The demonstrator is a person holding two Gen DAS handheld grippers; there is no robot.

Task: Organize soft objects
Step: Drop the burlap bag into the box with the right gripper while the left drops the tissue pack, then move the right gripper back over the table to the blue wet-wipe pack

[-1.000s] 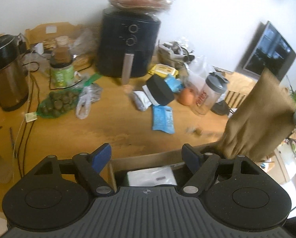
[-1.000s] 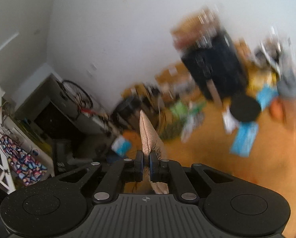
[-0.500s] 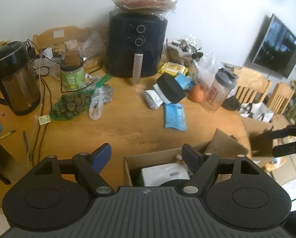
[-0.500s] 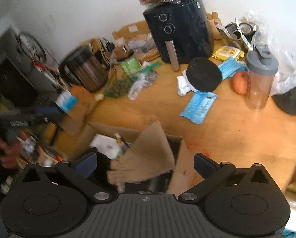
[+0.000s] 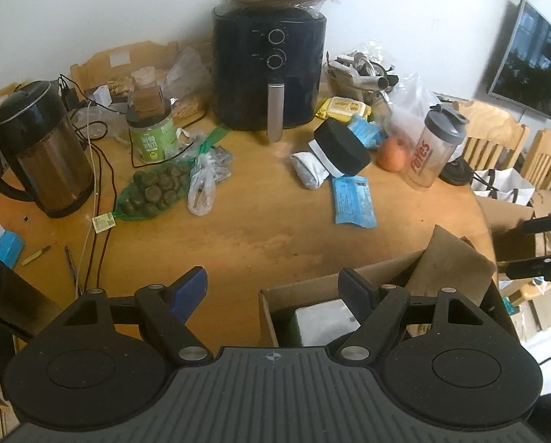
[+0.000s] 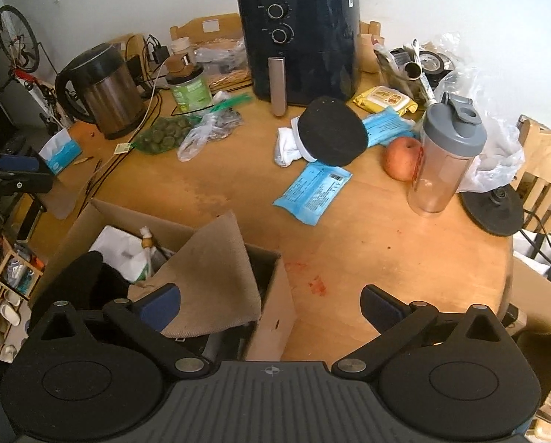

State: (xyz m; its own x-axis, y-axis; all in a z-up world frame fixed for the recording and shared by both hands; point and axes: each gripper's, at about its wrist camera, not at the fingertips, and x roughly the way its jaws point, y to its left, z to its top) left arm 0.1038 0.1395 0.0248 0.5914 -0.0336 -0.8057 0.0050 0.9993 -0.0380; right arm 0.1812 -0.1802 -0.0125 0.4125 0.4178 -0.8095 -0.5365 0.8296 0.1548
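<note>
1. Progress, judged: one soft item is stowed. The tan cloth (image 6: 216, 277) lies draped over the corner of the open cardboard box (image 6: 275, 310), just ahead of the right tongs' left finger, touching nothing of the tongs.
2. Right tongs (image 6: 269, 304): jaws have just been opening and stand wide apart, nothing between them.
3. Left tongs (image 5: 273, 288): jaws fairly wide, empty; the box's near wall sits between and below the fingers.
4. Box contents, counted as far as visible: one tan cloth, one black soft item (image 6: 90, 277), one white packet (image 6: 124, 251); more may be hidden.
5. Left to do, judged: one white sock-like bundle (image 6: 286, 147) on the table (image 6: 367, 243), well ahead of both tongs, tucked against a black round lid (image 6: 330, 133).
6. Blue soft packs: two, one flat (image 6: 312, 192) ahead of the right tongs, one (image 6: 386, 125) behind the lid.
7. Non-soft bystanders: one air fryer (image 6: 301, 37), one kettle (image 6: 102, 88), one shaker bottle (image 6: 445, 158), one apple (image 6: 400, 158).
</note>
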